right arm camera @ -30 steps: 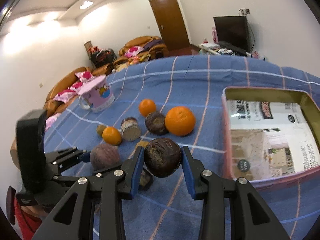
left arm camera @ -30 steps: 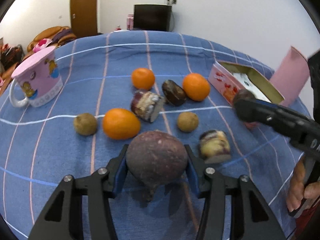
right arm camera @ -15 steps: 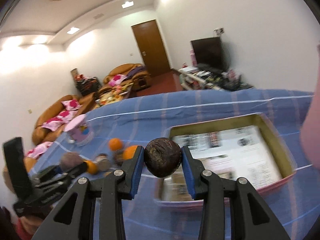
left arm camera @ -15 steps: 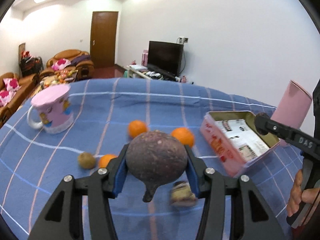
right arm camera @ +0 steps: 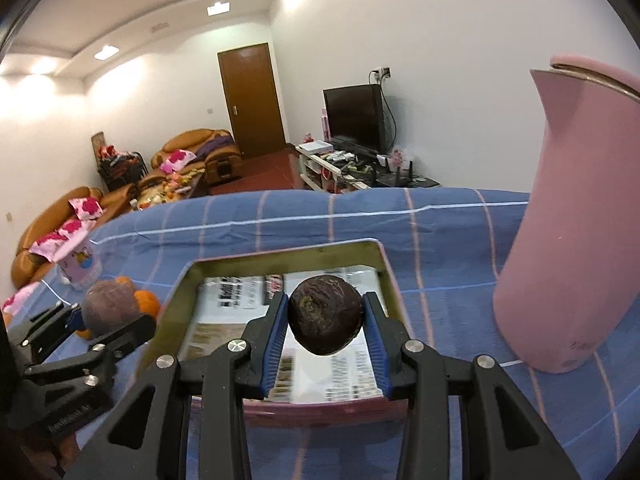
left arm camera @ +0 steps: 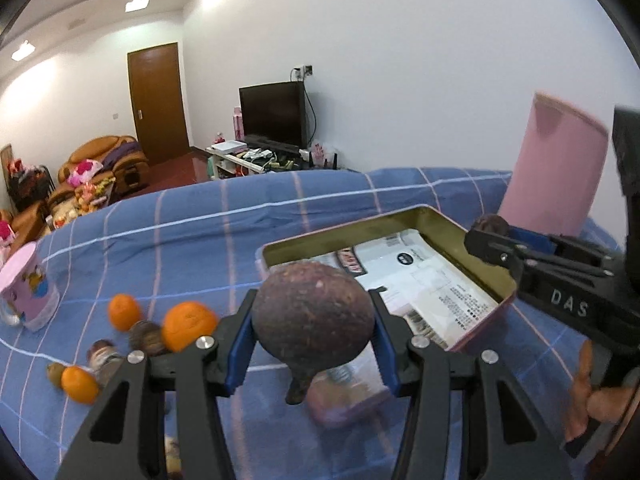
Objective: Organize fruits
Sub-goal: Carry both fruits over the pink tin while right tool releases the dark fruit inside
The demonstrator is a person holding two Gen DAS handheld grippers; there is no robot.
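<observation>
Left wrist view: the left gripper (left arm camera: 313, 354) is clenched on a large purple mangosteen (left arm camera: 313, 316), and over the last second it has lifted off the blue checked cloth (left arm camera: 192, 248) and swung toward the pink tin (left arm camera: 506, 308), whose near corner now lies just past the fruit. Right wrist view: the right gripper (right arm camera: 325, 344) grips a darker, wrinkled passion fruit (right arm camera: 326, 314) and has travelled from beside the fruit pile to hang directly over the tin's paper-lined floor (right arm camera: 232, 316). Both fruits look ready to be lowered in, the right one first, I judge.

Left behind on the cloth are two oranges (left arm camera: 188, 325), a smaller one (left arm camera: 79, 384) nearer the edge, and several brown and cut pieces, blurred. The two grippers are close together over one tin, so they could crowd each other. A tall pink jug (right arm camera: 568, 240) stands just right of the tin, and a pink mug (left arm camera: 28, 284) sits well off to the left.
</observation>
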